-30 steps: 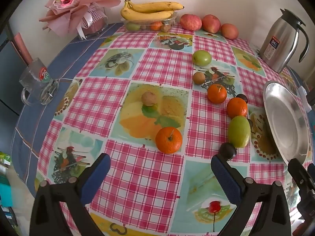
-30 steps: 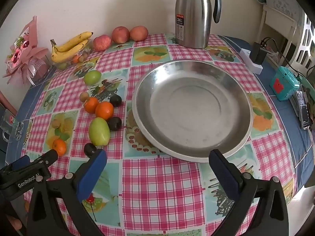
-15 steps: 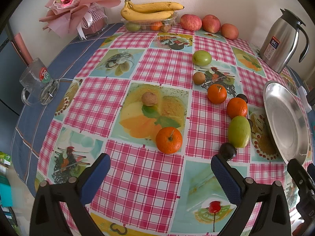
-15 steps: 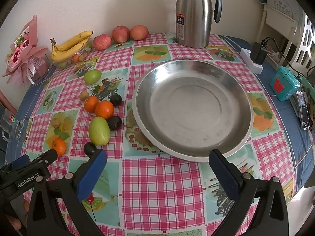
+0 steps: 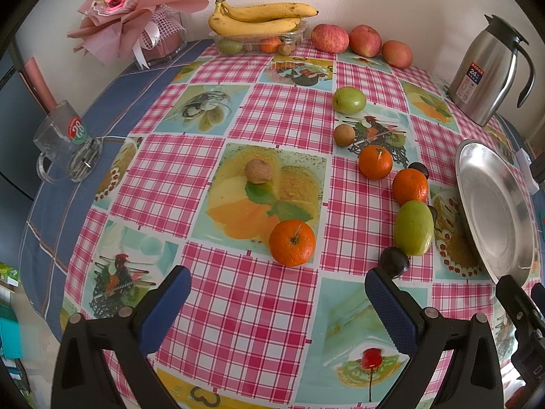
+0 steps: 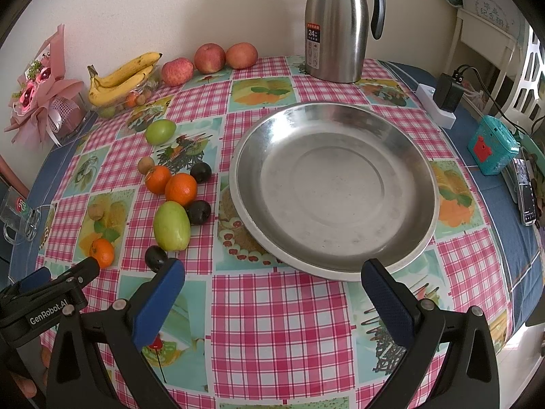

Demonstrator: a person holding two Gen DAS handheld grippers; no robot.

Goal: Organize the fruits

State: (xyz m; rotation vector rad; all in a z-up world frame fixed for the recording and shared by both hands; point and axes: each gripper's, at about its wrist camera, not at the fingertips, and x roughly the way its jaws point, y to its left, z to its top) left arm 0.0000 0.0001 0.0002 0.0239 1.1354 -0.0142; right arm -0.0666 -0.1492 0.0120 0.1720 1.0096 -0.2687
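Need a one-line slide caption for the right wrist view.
Open right gripper faces an empty steel plate; loose fruit lies to its left.

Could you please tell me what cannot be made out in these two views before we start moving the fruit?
- Clear tray, both views: its small fruits sit under the bananas and cannot be counted.
- Metal plate, left wrist view: foreshortened, near rim hidden by the right tool.
- Dark plum, left wrist view: mostly behind the large green fruit.
- Thermos label, both views: small print illegible.
- Left tool, right wrist view: only partly in frame.
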